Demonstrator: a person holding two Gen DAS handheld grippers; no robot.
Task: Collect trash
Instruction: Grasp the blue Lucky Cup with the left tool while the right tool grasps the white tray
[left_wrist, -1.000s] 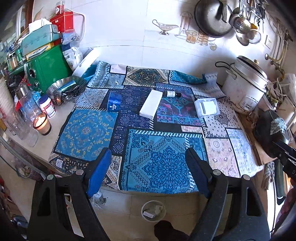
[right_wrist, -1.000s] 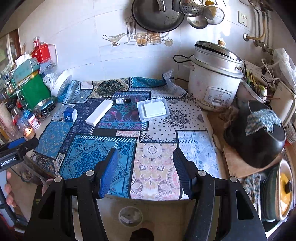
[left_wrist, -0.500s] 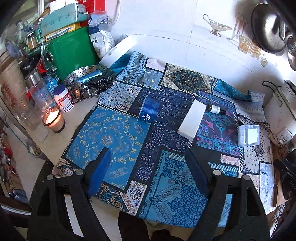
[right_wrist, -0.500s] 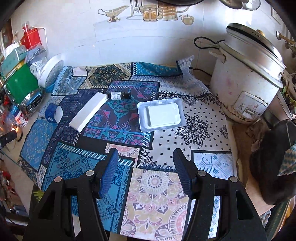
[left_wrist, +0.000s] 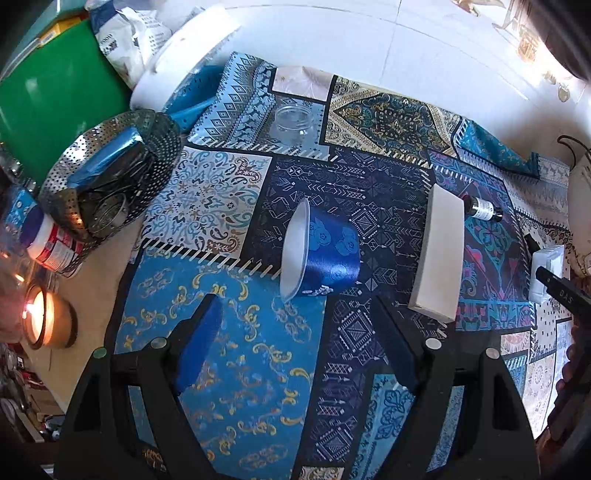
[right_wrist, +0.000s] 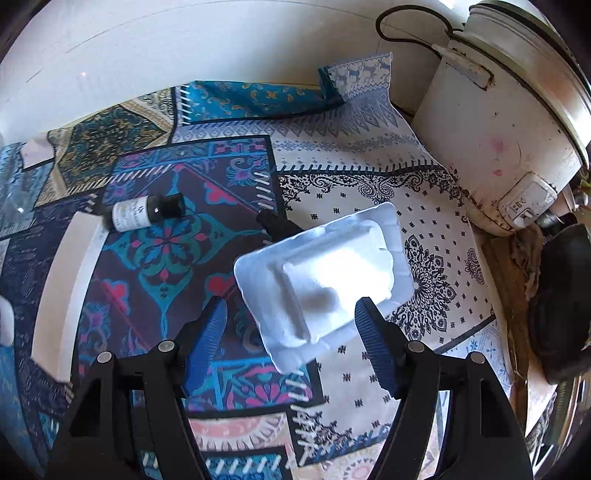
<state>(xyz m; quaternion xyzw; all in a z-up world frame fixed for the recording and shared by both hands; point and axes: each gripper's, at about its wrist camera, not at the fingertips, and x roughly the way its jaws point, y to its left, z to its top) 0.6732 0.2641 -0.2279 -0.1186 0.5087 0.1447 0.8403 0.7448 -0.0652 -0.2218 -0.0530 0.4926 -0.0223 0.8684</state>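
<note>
A blue paper cup (left_wrist: 319, 253) lies on its side on the patterned cloth (left_wrist: 236, 369), just ahead of my open, empty left gripper (left_wrist: 295, 343). A long white box (left_wrist: 439, 254) lies to its right, with a small dark bottle (left_wrist: 482, 208) beyond. My right gripper (right_wrist: 291, 325) is open over a white plastic tray (right_wrist: 325, 277), whose near end lies between the fingers. The bottle (right_wrist: 146, 212) and the white box (right_wrist: 70, 284) lie to the left in the right wrist view.
A steel steamer basket (left_wrist: 107, 173), a green box (left_wrist: 48, 107), a lit candle (left_wrist: 40, 319) and a white jar (left_wrist: 48, 240) stand at the left. A clear glass jar (left_wrist: 293, 122) sits at the back. A white rice cooker (right_wrist: 513, 118) stands at the right.
Both grippers have moved forward and down toward the table. The left one closed in on the blue cup, the right one on the white tray. Both stayed open.
</note>
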